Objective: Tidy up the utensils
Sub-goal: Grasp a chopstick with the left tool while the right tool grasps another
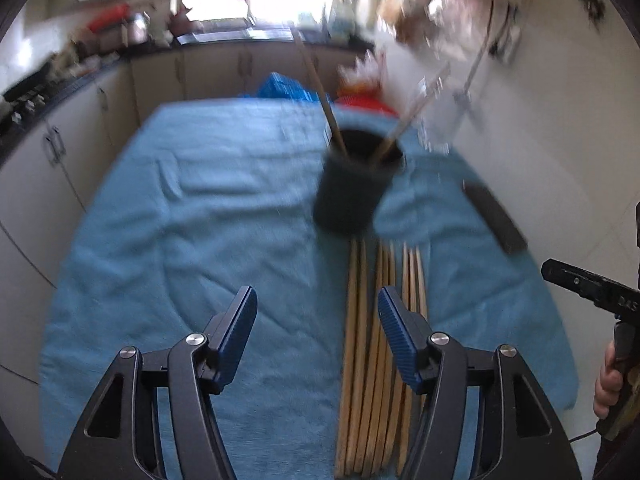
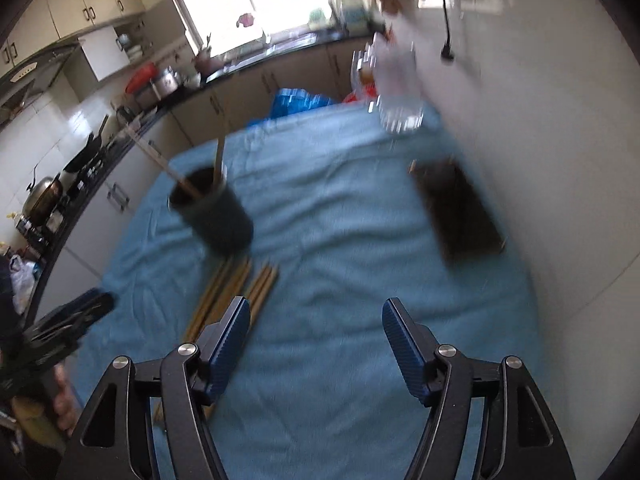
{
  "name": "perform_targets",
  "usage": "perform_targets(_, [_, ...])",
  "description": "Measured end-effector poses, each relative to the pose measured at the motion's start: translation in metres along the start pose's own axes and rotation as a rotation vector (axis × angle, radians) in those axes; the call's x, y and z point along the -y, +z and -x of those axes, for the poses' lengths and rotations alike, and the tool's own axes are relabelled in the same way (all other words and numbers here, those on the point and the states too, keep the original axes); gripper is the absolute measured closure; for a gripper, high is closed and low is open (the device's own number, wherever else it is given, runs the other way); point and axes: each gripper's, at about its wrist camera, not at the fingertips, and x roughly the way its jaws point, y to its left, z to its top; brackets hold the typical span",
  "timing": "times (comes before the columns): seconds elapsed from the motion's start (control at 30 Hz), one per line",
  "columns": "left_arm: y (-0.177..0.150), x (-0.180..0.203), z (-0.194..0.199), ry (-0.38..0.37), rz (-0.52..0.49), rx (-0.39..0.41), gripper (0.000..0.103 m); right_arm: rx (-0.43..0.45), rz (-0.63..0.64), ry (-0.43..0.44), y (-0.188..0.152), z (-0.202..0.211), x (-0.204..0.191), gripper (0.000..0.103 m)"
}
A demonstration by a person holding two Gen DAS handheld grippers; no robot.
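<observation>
Both tools spread wide and empty above a blue-clothed worktop with chopsticks and a dark holder.

Left wrist view: the left tool (image 1: 318, 324) has its blue-padded fingers (image 1: 239, 334) spread wide, pinching nothing. The row of loose light wooden chopsticks (image 1: 372, 344) lies on the blue towel-covered worktop (image 1: 192, 208), running from 6 toward 12 o'clock beneath the right-hand finger. Past their far ends, at 12 o'clock, stands the dark round utensil holder (image 1: 352, 192) with two chopsticks leaning in it. A dark flat rectangular object (image 1: 494, 216) lies at 2 o'clock.

Right wrist view: the right tool (image 2: 316, 334) is likewise spread wide and empty. The loose chopsticks (image 2: 236, 292) lie at 10 o'clock, under the left-hand finger; the holder (image 2: 214, 210) sits beyond at 11 o'clock, the dark flat object (image 2: 456, 212) at 1 o'clock. The left tool (image 2: 76, 316) shows at 9 o'clock.
</observation>
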Motion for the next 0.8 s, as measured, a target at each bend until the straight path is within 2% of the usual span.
perform_targets(0.07, [-0.005,0.007,-0.020,-0.012,-0.017,-0.044,0.051,-0.035,-0.008,0.026,-0.015,-0.013,-0.001,0.030])
perform_targets(0.13, [-0.009,0.012,-0.040,-0.021,-0.044,-0.090,0.066,-0.063,-0.014,0.049,-0.025,-0.025,-0.005,0.030])
perform_targets(0.2, [-0.007,0.016,-0.052,-0.029,-0.055,-0.106,0.072,-0.094,-0.010,0.075,-0.035,-0.041,-0.011,0.031])
perform_targets(0.27, [-0.005,0.019,-0.063,-0.031,-0.062,-0.115,0.074,-0.109,-0.002,0.094,-0.038,-0.051,-0.018,0.037])
perform_targets(0.33, [-0.002,0.019,-0.076,-0.031,-0.064,-0.134,0.085,-0.124,0.005,0.109,-0.040,-0.062,-0.024,0.040])
perform_targets(0.37, [-0.002,0.018,-0.083,-0.033,-0.062,-0.151,0.087,-0.127,0.007,0.111,-0.041,-0.066,-0.026,0.040])
perform_targets(0.57, [0.007,0.022,-0.090,-0.032,-0.089,-0.137,0.088,-0.126,0.012,0.123,-0.039,-0.081,-0.036,0.040])
perform_targets(0.7, [0.010,0.021,-0.085,-0.082,-0.081,-0.123,0.088,-0.120,0.017,0.126,-0.036,-0.088,-0.041,0.041])
perform_targets(0.8, [0.009,0.026,-0.088,-0.086,-0.121,-0.133,0.088,-0.121,0.021,0.126,-0.036,-0.090,-0.042,0.041])
